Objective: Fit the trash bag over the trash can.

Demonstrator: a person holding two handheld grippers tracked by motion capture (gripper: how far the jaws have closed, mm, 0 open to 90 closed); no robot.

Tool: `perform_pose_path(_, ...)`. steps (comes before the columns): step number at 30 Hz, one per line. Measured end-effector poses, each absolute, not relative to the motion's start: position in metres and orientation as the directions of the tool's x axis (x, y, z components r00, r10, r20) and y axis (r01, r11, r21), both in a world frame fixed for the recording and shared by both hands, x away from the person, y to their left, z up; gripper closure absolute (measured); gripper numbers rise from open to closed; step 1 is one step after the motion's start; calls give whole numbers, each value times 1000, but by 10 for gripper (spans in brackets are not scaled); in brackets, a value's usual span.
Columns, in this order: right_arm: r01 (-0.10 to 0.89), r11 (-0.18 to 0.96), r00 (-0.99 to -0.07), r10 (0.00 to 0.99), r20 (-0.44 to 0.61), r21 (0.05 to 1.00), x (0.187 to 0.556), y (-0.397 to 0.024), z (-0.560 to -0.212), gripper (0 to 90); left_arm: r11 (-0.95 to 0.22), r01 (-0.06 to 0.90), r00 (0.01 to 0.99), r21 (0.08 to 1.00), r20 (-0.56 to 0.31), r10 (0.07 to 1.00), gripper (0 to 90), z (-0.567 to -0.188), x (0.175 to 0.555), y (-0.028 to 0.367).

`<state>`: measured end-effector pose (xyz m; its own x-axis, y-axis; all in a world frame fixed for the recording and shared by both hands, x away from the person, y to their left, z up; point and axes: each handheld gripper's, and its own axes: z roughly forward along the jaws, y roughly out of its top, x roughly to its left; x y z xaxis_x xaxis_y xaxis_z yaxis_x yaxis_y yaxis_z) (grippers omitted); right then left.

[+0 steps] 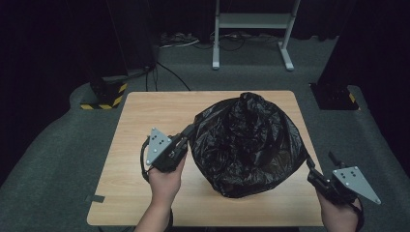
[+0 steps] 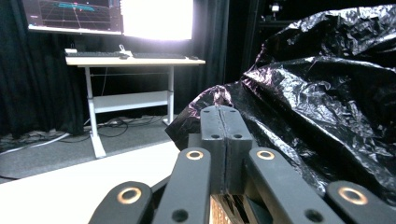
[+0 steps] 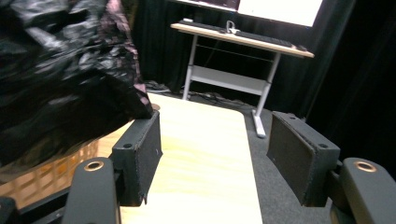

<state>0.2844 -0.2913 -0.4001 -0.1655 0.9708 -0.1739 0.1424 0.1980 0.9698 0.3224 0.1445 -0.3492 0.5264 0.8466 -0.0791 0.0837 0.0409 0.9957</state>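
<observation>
Nearest you, at the table's [image 1: 145,203] right front corner, your right gripper [image 1: 314,178] sits with jaws spread and nothing between the pads — the black bag [image 1: 246,145] lies just to its left, its film touching the outer side of one pad [image 3: 142,149], not in the gap. Further in, your left gripper [image 1: 186,134] is clamped tight at the bag's left edge — whether film is pinched, can't tell. Bag bulges mid-table over a wicker-looking basket [image 3: 51,175], so left is the nearer hand.
</observation>
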Motion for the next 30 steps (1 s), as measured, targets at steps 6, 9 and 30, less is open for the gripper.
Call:
perform_pose_path(6, 75, 283, -248, 934, -257, 956, 280, -279, -399, 404, 44, 85, 525, 995, -82, 847, 888, -351, 322, 143)
perform_pose_path(9, 20, 333, -280, 907, -315, 943, 280, -267, -394, 475, 40, 83, 523, 996, -78, 849, 885, -351, 321, 142)
perform_pose_path(30, 119, 297, -311, 917, -249, 947, 297, -260, -408, 900, 84, 212, 416, 974, -168, 894, 900, -408, 322, 158)
